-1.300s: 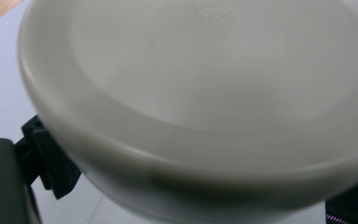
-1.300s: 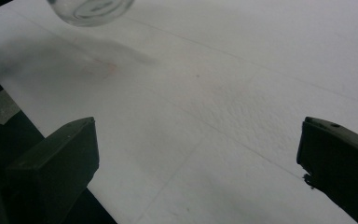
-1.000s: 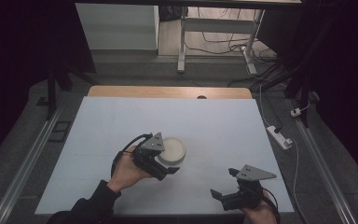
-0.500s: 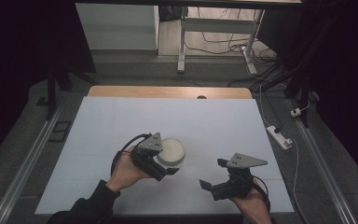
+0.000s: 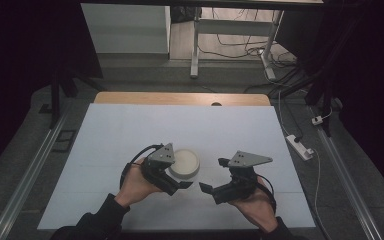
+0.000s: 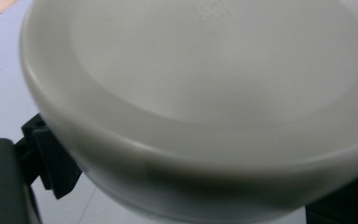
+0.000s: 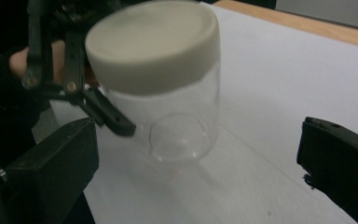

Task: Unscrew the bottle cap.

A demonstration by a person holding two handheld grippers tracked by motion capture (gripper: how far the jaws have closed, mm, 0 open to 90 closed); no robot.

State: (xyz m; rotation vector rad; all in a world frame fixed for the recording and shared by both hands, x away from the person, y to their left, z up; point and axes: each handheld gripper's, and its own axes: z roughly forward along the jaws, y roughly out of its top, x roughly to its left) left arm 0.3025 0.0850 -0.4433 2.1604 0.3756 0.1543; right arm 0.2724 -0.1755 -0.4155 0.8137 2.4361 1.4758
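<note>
Jar held at the near middle of the bench, right side standing off

Jar (image 5: 186, 164), clear glass with a cream lid (image 7: 154, 44), stands upright on the white bench (image 5: 130, 130), a little toward the person's edge and roughly midway between the left and right edges. The left hand-held gripper (image 5: 181, 184) comes in from the near left with its jaws closed around the glass body below the lid; in the left gripper view the lid's underside looms over the jaws. The right hand-held gripper (image 5: 204, 189) sits just beside the jar on its near right, jaws spread wide and clasping nothing, not touching the glass; the right gripper view has the jar upright between and beyond its two jaws. Behind the jar the white surface runs bare to the wooden strip (image 5: 180, 98) at the far edge, and wide bare stretches lie to both sides. The near edge is close under both hands. Off the right edge a power strip (image 5: 299, 146) lies on the floor
</note>
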